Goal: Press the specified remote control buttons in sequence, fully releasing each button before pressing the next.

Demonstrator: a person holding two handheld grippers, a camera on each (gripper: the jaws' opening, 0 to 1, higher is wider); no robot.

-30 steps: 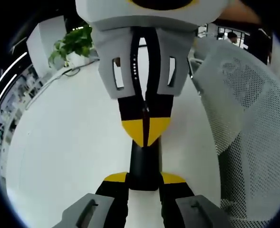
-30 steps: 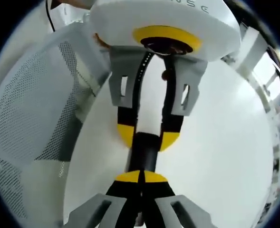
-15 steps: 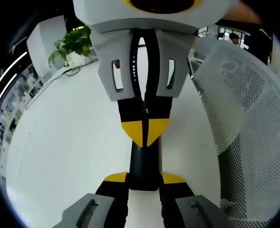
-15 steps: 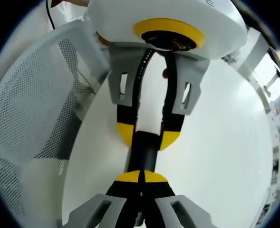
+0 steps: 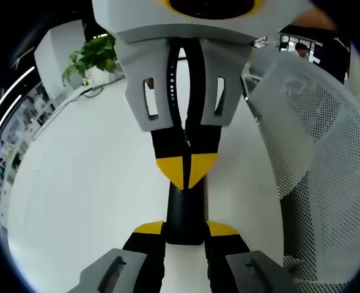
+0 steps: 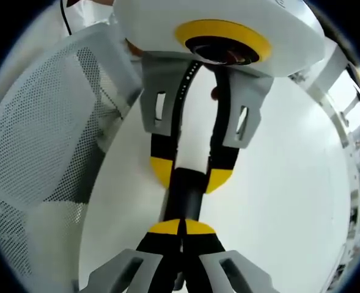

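Observation:
A slim black remote control (image 5: 186,207) points away from me in the left gripper view, and my left gripper (image 5: 186,229) is shut on its near end, with a yellow-tipped finger on each side. My right gripper (image 5: 187,166) comes in from the top of that view, shut, its joined yellow tips resting on the remote's upper face. In the right gripper view the right gripper (image 6: 181,227) is shut at the bottom. Its tips meet the remote (image 6: 184,196), which the left gripper (image 6: 191,176) holds from the far side.
Both grippers hang over a white table (image 5: 88,183), which also lies beneath them in the right gripper view (image 6: 277,183). A white mesh chair (image 5: 314,134) stands beside it (image 6: 39,134). A potted plant (image 5: 94,55) sits at the far table edge.
Nothing has moved on the remote. Only the right gripper view has shifted slightly.

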